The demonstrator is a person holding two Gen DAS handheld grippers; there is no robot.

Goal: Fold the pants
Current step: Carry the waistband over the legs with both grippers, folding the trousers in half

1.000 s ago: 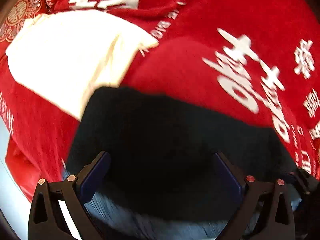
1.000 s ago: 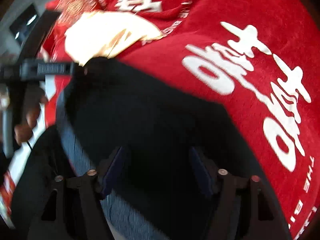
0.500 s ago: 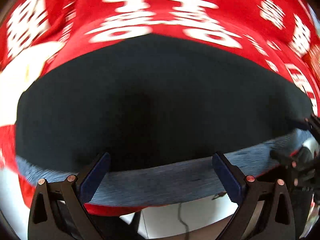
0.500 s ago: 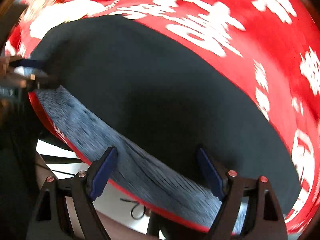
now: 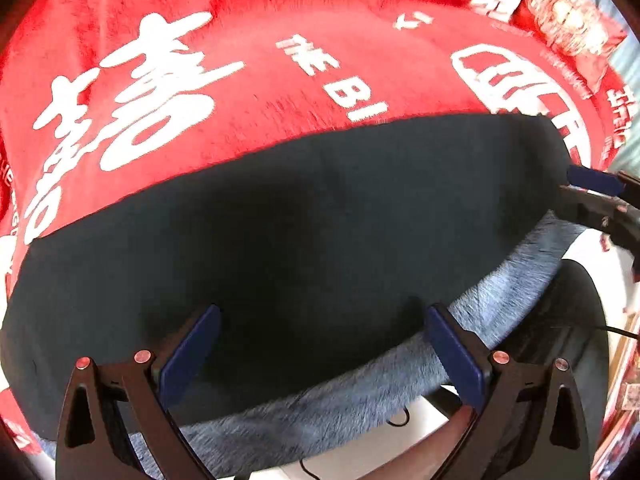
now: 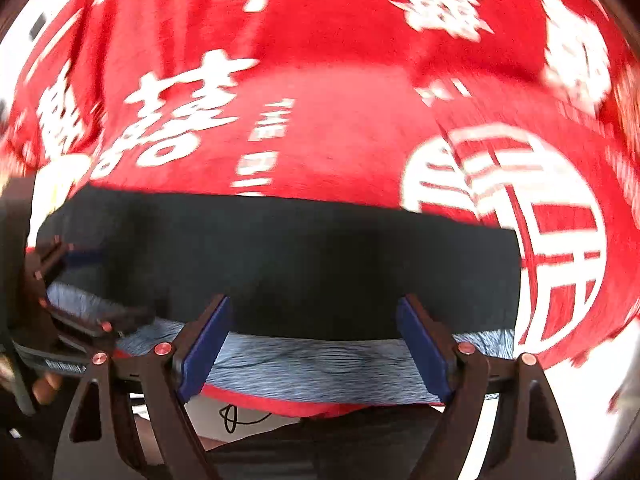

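Dark, near-black pants (image 5: 304,240) lie flat on a red cloth, with their blue-grey ribbed waistband (image 5: 400,384) along the near edge. They also show in the right wrist view (image 6: 304,264), waistband (image 6: 320,364) nearest. My left gripper (image 5: 320,344) is open, its blue pads wide apart over the waistband. My right gripper (image 6: 316,344) is open too, over the waistband further right. Each gripper shows at the edge of the other's view: the right one (image 5: 600,200) and the left one (image 6: 72,300).
The red cloth with white characters (image 5: 280,80) covers the whole surface and shows in the right wrist view (image 6: 340,120). Its near edge drops off below the waistband, with white floor and a black cable (image 6: 236,416) beneath. A red pillow (image 5: 568,24) lies far right.
Both views have swung from the pants' side to face the waistband edge. The cream garment seen a second ago has left the left view. Both grippers stay open.
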